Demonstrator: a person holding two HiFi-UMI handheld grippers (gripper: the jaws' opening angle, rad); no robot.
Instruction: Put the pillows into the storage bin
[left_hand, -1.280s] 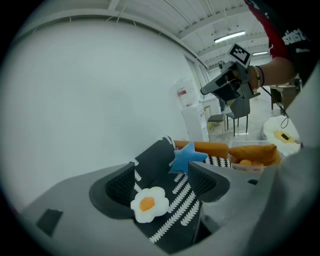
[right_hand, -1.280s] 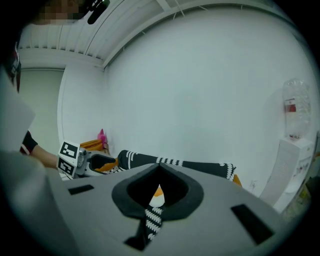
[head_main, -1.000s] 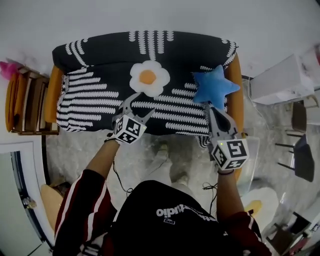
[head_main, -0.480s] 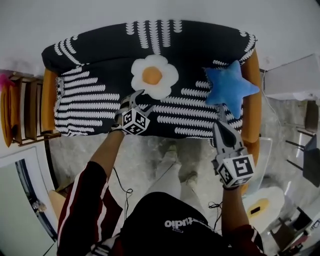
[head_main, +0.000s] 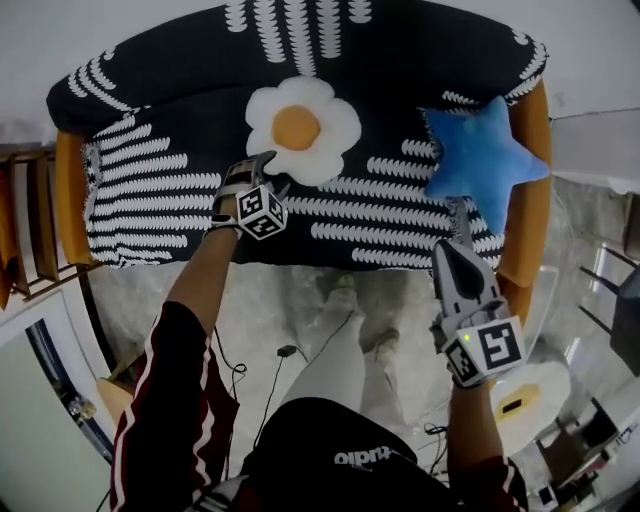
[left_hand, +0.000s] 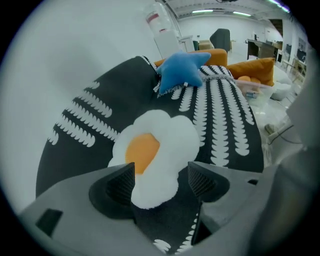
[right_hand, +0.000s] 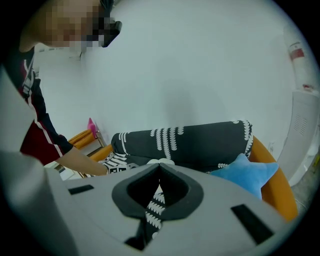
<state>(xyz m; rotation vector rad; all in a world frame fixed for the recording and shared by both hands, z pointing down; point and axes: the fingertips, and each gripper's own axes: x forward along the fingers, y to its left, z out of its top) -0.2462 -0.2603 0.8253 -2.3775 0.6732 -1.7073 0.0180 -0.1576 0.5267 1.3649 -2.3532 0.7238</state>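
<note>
Left gripper view shows our left gripper (left_hand: 160, 181) with jaws spread, framing the near lobe of the egg pillow (left_hand: 156, 142) on the patterned sofa cover (left_hand: 85, 150), where we judge a shallow bite could slip off or snag that cover, while our right gripper (right_hand: 159, 170), clenched and empty, points toward the star pillow (right_hand: 250, 175).

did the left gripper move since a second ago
Yes. The left gripper has closed in on the white-and-orange fried-egg pillow, its open jaws now flanking its near edge.
</note>
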